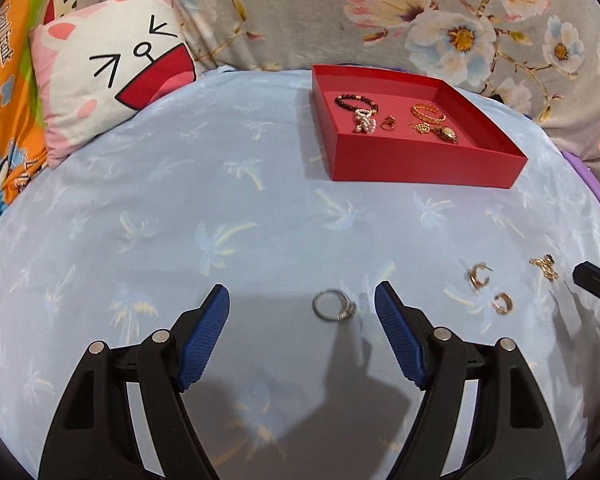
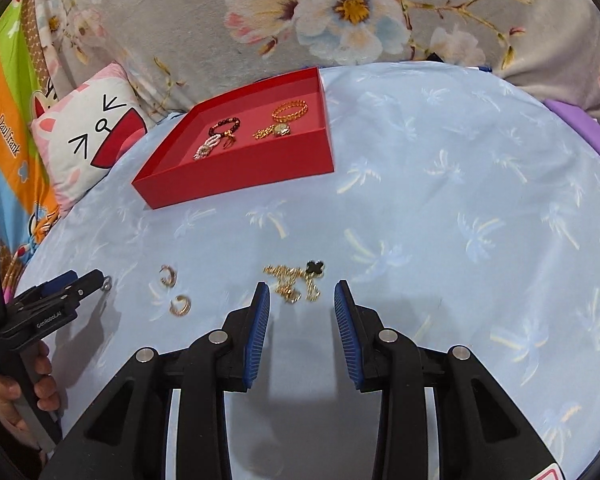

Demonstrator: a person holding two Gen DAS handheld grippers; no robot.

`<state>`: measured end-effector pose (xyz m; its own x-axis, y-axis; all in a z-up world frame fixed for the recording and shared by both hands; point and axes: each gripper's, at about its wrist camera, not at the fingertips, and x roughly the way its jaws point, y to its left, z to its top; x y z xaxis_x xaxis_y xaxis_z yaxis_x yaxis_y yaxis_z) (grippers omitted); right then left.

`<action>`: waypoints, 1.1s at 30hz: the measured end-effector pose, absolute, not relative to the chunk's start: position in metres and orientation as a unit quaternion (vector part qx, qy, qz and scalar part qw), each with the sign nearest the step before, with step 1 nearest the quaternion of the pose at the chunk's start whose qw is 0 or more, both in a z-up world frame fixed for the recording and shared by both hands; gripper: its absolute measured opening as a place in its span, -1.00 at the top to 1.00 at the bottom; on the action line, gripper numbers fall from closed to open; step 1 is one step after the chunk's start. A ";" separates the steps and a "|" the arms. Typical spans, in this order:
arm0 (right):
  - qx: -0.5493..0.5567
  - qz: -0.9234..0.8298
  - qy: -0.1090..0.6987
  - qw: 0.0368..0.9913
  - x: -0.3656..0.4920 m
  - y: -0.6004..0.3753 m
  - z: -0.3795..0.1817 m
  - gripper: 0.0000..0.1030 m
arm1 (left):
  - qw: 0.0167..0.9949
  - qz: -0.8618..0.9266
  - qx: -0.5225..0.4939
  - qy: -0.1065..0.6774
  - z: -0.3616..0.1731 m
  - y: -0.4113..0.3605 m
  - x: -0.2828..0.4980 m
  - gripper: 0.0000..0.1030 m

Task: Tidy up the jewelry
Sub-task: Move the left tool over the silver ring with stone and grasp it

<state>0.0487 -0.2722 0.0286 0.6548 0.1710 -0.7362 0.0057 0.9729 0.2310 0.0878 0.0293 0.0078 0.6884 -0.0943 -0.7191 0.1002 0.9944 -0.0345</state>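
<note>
While both grippers hover low over a pale blue bedsheet (image 1: 260, 208) printed with palm trees, loose jewelry lies in front of them. At the far left a cartoon-face cushion (image 1: 112, 68) leans against a grey floral blanket (image 1: 284, 8).

From the left wrist view, the left gripper (image 1: 302, 304) has its blue-padded fingers spread wide apart, holding nothing. A silver ring (image 1: 334, 306) lies flat on the sheet between the fingertips, nearer the right one, touching neither. To its right sit two gold hoop earrings (image 1: 490, 290), close together, then a gold chain necklace (image 1: 544, 267) near the frame edge.

Farther back, toward the right, stands a shallow red tray (image 1: 428, 164). Inside it, from left to right, lie a dark beaded bracelet (image 1: 356, 103), a pearl piece (image 1: 365, 123) just below it, a small gold ring (image 1: 389, 122), a gold chain bracelet (image 1: 428, 114) and a gold watch (image 1: 448, 134).

From the right wrist view, the right gripper (image 2: 302, 296) is also spread, empty. The necklace, with a black clover pendant (image 2: 315, 268), lies just beyond the fingertips, centred on the gap. The earrings rest to its left, well apart from it.
</note>
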 end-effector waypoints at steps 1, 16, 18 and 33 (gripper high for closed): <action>0.109 0.047 0.414 0.903 0.046 -0.271 0.027 0.35 | 0.919 -0.050 0.000 0.391 0.007 0.031 0.085 -0.43; 0.090 0.045 0.427 0.899 0.039 -0.259 0.016 0.35 | 0.906 -0.038 0.018 0.421 -0.003 0.022 0.089 -0.56; 0.088 0.045 0.428 0.899 0.040 -0.258 0.017 0.35 | 0.905 -0.037 0.019 0.423 -0.004 0.020 0.090 -0.56; 0.085 0.044 0.435 0.895 0.041 -0.256 0.014 0.35 | 0.901 -0.014 0.020 0.433 -0.007 0.022 0.101 -0.59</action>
<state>0.0414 -0.2561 0.0141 0.6183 0.1526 -0.7710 -0.0040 0.9816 0.1911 0.1007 0.0217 -0.0067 0.6254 -0.0085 -0.7803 0.0431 0.9988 0.0236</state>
